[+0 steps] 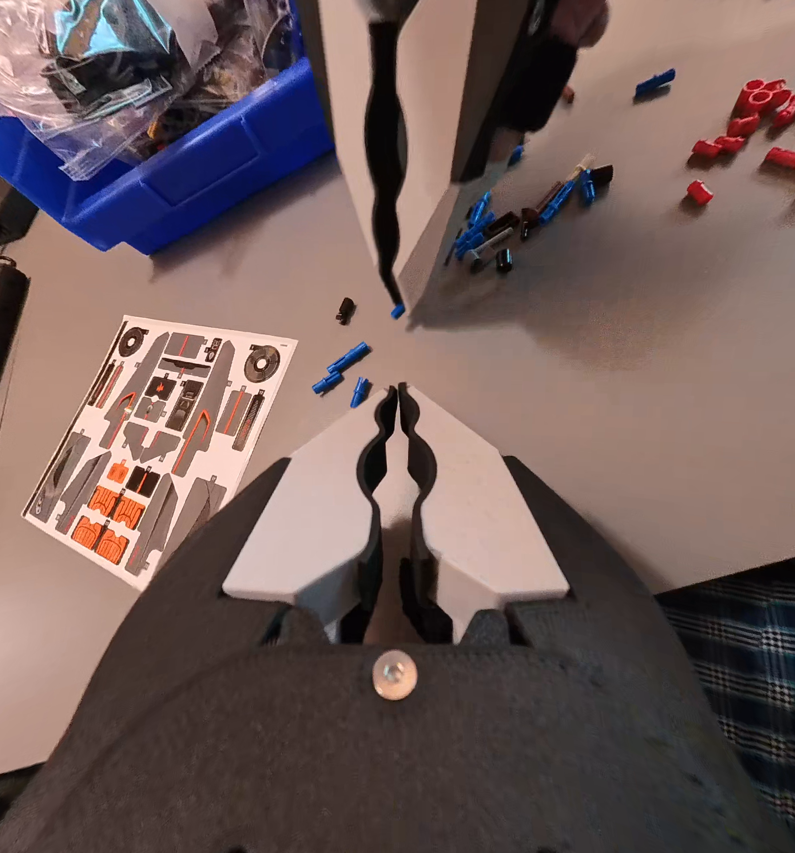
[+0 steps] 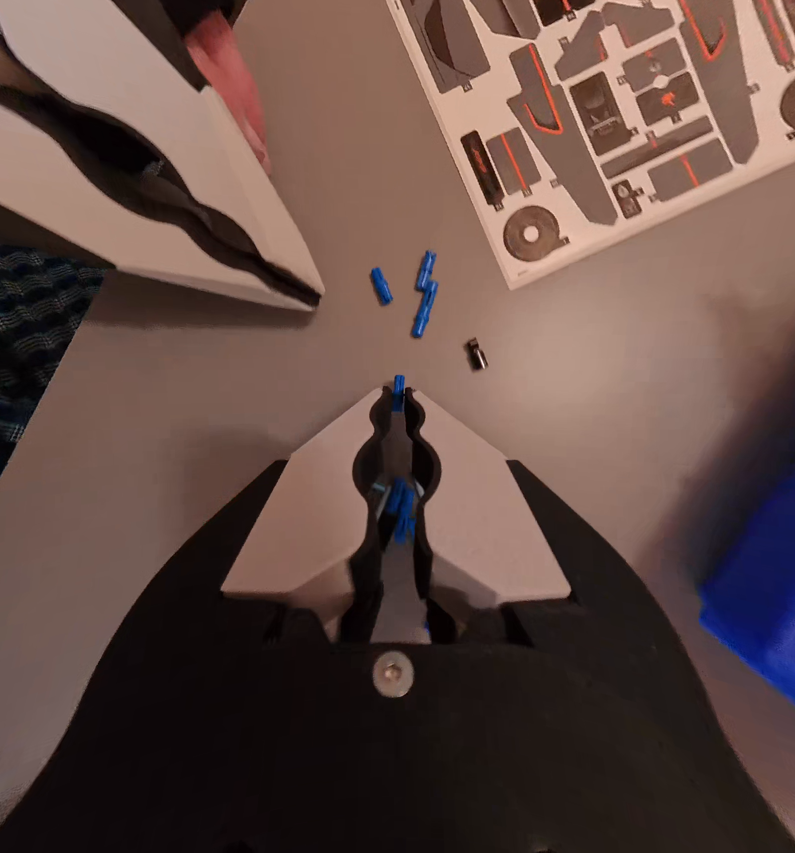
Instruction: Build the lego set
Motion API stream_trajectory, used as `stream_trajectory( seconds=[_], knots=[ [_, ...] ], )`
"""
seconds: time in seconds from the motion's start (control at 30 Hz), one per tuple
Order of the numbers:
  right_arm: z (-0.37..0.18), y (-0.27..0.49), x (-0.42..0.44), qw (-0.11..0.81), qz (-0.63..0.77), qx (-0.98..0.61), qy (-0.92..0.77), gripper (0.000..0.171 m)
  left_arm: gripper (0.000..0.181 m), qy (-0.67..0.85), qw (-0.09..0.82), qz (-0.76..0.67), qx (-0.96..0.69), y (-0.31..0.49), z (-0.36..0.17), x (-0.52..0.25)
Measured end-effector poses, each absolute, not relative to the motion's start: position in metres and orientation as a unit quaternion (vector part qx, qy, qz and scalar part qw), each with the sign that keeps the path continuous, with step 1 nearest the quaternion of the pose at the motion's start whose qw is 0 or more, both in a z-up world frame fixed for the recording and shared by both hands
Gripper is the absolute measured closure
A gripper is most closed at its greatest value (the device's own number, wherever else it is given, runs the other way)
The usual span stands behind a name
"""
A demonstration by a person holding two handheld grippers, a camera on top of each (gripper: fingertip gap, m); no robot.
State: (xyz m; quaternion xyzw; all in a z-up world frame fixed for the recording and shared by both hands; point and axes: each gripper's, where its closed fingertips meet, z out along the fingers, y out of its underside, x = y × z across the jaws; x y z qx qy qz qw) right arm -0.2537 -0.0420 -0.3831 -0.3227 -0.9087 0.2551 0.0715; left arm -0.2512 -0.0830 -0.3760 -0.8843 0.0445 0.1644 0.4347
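From my left wrist view, my left gripper [image 1: 396, 392] is pinched closed with nothing between its tips, hovering just above the grey table [image 1: 617, 438]. Just beside the tips lie three loose blue pins [image 1: 347, 357], and a small black connector [image 1: 346, 310] sits a little further on. Across from me the right gripper [image 1: 396, 304] comes down with a blue pin [image 1: 398, 311] clamped at its very tip. A sticker sheet [image 1: 155, 438] lies flat to the left, and behind it stands a blue bin [image 1: 192, 184] filled with clear bags of parts. To the right are a heap of blue and black pins [image 1: 515, 221] and, further off, a scatter of red pieces [image 1: 765, 134].

From my right wrist view, the right gripper [image 2: 399, 392] is clenched on that blue pin [image 2: 399, 390], which juts out past the tips. More blue shows deeper between the jaws; I think it is the heap on the table seen through the gap, though the blur keeps me unsure. Ahead lie the loose blue pins [image 2: 423, 295], the black connector [image 2: 476, 354] and the sticker sheet [image 2: 617, 115]. The left gripper [image 2: 312, 297] enters from the upper left, closed.
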Motion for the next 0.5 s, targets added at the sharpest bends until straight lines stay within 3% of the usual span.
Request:
stream_trajectory(
  seconds=[0.03,0.2,0.4,0.5],
  knots=[
    [-0.387,-0.046,-0.257,0.071,0.252,-0.319,-0.911,0.170,0.181,0.044,0.434,0.161,-0.885,-0.083,-0.377,-0.251],
    [-0.386,-0.053,-0.277,0.078,0.257,-0.318,-0.909,0.159,0.181,0.041,0.434,0.156,-0.886,-0.085,-0.380,-0.252],
    [-0.367,-0.022,-0.259,0.060,0.245,-0.317,-0.914,0.163,0.181,0.034,0.441,0.150,-0.884,-0.086,-0.379,-0.257],
    [-0.372,-0.009,-0.248,0.046,0.226,-0.316,-0.920,0.157,0.181,0.035,0.440,0.147,-0.885,-0.086,-0.381,-0.256]
  ],
)
